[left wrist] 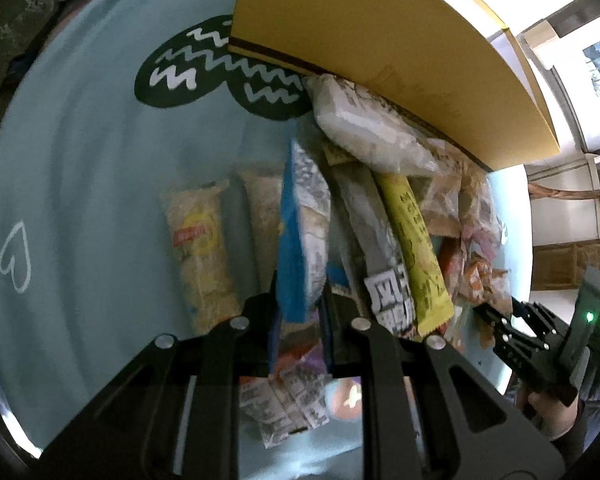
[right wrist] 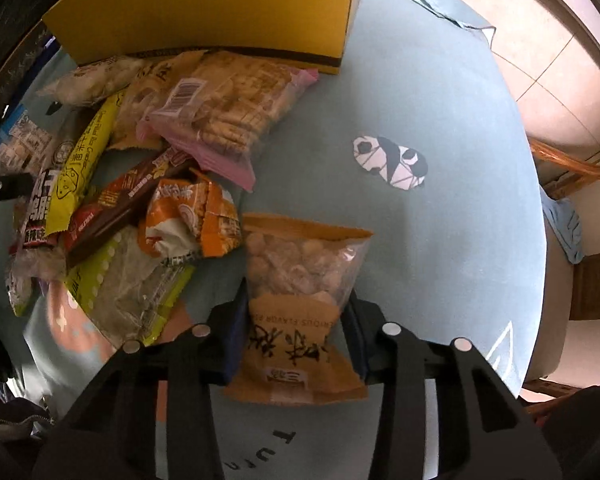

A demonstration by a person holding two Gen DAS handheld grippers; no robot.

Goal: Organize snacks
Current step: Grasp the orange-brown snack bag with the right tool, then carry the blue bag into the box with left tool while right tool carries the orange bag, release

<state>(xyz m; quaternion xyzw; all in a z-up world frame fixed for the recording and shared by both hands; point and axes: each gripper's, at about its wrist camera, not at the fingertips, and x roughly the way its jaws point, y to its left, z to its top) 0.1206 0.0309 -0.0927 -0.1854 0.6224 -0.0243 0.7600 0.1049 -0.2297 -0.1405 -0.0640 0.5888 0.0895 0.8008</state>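
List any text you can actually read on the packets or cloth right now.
"TU": tablecloth, more letters cut off.
"Rice Cracker": yellow packet, partly legible.
Brown nut bag in right gripper: inverted print, unclear.
Blue packet in left gripper: blurred.
Barcode digits, other packets: unreadable.

Left wrist view: close, low over pale blue printed tablecloth (left wrist: 80,184), facing forward. Right wrist view: same closeness. Both share tall yellow cardboard box (left wrist: 380,40) (right wrist: 204,8), upper frame.
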